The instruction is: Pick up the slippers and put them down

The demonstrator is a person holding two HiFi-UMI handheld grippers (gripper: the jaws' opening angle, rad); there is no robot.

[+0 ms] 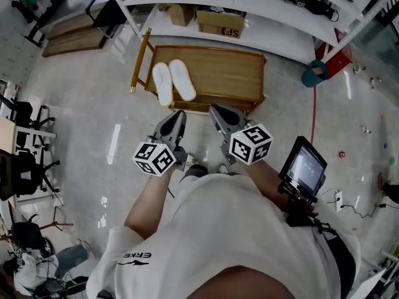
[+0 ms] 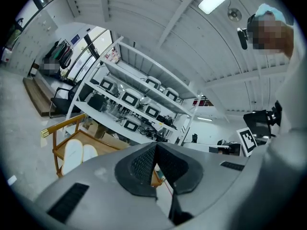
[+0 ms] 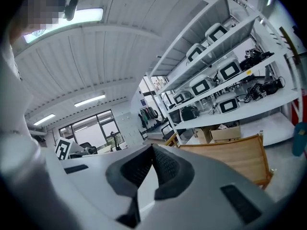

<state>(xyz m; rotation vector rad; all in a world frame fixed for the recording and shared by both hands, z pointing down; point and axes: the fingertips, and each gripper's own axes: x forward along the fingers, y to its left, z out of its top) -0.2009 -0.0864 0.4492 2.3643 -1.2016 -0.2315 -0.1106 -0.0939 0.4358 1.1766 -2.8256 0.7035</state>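
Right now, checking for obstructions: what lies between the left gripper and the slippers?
Head view: only the wooden cart's bare tray and near rim separate left gripper from slippers.

Two slippers (image 1: 174, 81) side by side on wooden cart's (image 1: 230, 73) left part, shelf rack (image 1: 262, 8) behind cart, cardboard boxes (image 1: 219, 22) on its lowest shelf, left gripper (image 1: 178, 115) and right gripper (image 1: 219, 111) before cart

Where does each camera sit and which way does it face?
Head view: on the head, facing down at slippers on a cart; shows shirt, left gripper, right gripper.
Left gripper view: on that gripper, facing past its shut jaws at shelves; shirt at right.
Right gripper view: on that gripper, past shut jaws at shelves; shirt at left.
Shared: all show the cart.
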